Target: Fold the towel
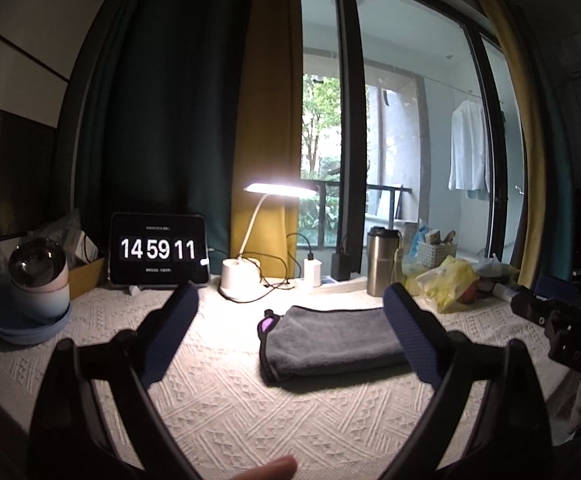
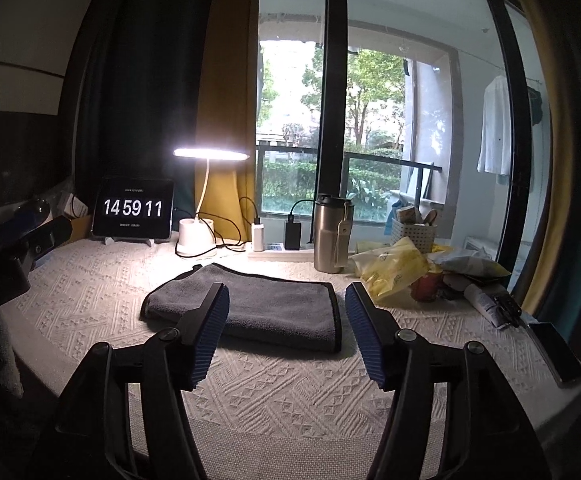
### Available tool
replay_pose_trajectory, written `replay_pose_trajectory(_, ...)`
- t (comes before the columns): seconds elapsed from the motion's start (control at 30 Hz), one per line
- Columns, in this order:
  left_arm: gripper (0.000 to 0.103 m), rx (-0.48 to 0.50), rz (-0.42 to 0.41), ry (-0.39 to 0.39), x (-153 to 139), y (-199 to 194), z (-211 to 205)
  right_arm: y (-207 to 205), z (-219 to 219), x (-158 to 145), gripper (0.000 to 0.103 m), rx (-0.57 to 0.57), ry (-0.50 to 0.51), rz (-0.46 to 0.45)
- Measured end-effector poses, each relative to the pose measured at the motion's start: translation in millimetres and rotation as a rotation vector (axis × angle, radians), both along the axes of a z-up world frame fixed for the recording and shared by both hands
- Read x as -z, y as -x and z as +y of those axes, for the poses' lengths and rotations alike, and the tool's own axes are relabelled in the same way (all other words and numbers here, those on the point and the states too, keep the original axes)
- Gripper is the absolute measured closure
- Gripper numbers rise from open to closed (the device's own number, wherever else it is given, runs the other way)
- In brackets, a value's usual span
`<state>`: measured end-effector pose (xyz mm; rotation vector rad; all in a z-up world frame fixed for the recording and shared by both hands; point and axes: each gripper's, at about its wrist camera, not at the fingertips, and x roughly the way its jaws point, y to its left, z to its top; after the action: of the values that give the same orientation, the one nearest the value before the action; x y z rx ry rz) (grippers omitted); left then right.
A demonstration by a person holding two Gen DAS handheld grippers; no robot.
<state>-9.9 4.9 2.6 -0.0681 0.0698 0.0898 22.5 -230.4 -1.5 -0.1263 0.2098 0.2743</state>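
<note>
The grey towel lies folded into a thick rectangle on the white patterned tablecloth, near the middle of the table, with its dark-trimmed edge on the right in the right wrist view and a purple tag at its far left corner in the left wrist view

The left gripper is spread wide, its blue-padded fingers apart with nothing between them; it hangs above the cloth on the near side, left of the towel, and its right finger overlaps the towel's right end in the view, though contact cannot be judged

The right gripper is also spread, holding nothing, poised above the near edge of the towel

Farther back stand a tablet clock reading 14 59 11, a lit desk lamp, a steel tumbler and a yellow bag to the far right
</note>
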Motion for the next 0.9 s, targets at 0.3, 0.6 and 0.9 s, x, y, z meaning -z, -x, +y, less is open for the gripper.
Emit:
replay_pose_trajectory(0.3, 0.007, -0.018, 0.029, -0.009, -1.2, -4.7, -3.8, -2.3, 0.5, 2.9, 0.038, -0.005, -0.003, 0.012)
replay_pose_trajectory(0.6, 0.007, -0.035, 0.037, -0.015, -0.4, -5.6, -2.9, -2.6, 0.5, 3.7, 0.038, -0.002, -0.003, 0.012)
replay_pose_trajectory(0.9, 0.007, -0.036, 0.041, -0.017, 1.6, -5.9, -3.7, -2.6, 1.8, 4.2, 0.038, -0.001, -0.002, 0.014)
